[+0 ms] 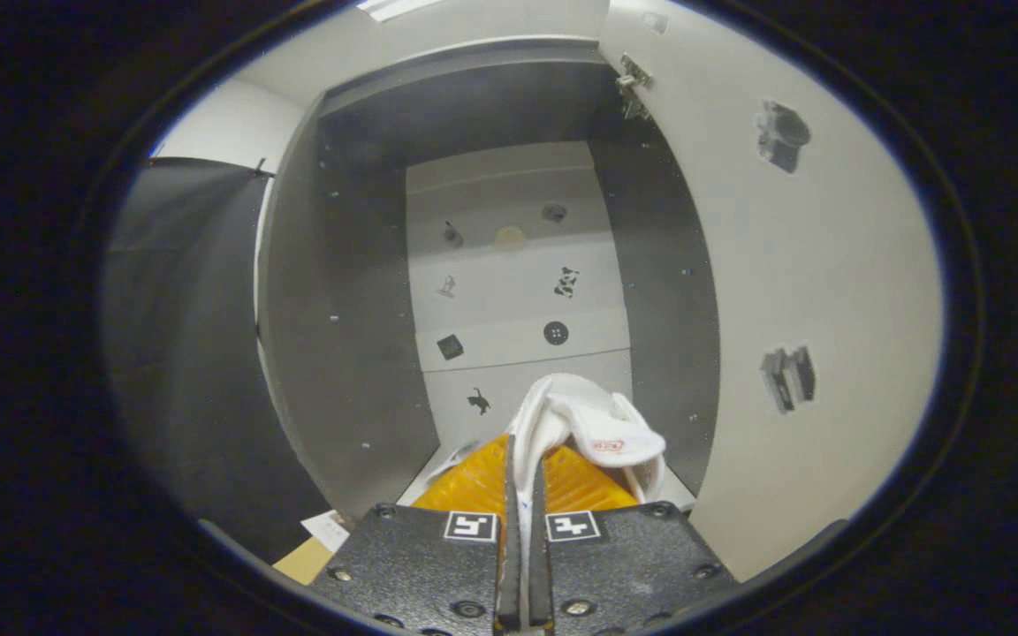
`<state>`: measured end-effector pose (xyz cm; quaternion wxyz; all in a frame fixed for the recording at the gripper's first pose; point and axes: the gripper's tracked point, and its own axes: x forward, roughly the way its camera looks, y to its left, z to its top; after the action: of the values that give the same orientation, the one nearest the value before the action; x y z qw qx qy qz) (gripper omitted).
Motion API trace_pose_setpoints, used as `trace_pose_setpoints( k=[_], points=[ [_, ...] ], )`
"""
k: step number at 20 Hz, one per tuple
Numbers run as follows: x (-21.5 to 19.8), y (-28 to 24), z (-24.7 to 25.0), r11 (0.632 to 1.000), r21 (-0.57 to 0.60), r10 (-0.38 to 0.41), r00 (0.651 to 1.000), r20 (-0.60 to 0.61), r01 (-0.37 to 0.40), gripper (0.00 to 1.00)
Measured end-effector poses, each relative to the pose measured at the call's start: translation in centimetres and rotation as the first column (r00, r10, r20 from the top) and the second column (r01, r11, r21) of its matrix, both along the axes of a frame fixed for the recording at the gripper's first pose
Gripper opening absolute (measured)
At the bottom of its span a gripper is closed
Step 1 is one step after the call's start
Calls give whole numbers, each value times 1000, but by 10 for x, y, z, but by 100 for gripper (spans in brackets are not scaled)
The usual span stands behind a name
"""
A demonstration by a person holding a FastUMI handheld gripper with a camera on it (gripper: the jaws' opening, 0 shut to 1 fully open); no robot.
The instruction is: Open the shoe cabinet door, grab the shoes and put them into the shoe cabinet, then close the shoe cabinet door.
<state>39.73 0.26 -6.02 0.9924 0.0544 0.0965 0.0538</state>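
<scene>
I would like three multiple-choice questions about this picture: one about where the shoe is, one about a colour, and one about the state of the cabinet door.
1. Where is the white shoe?
A. Between the fingers of the gripper, just ahead of them, before the open cabinet
B. On the top of the cabinet
C. Hanging on the door hinge

2. What colour is the ribbed sole beside the fingers?
A. Green
B. Orange-yellow
C. Blue

3. How is the cabinet door?
A. Shut
B. Taken off
C. Swung open

Answers: 1 A, both fingers pinch its white fabric; 2 B, the ribbed surface shows orange-yellow on both sides of the fingers; 3 C, the dark interior and pale back panel are visible.
</scene>
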Motion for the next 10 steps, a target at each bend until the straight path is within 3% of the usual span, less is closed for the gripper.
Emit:
trace_pose_setpoints(
  k=[6,10],
  points=[
    [115,4,-64,994,-110,-4,990,-139,-11,8],
    [160,-8,-105,985,-171,-43,976,-214,6,9]
  ],
)
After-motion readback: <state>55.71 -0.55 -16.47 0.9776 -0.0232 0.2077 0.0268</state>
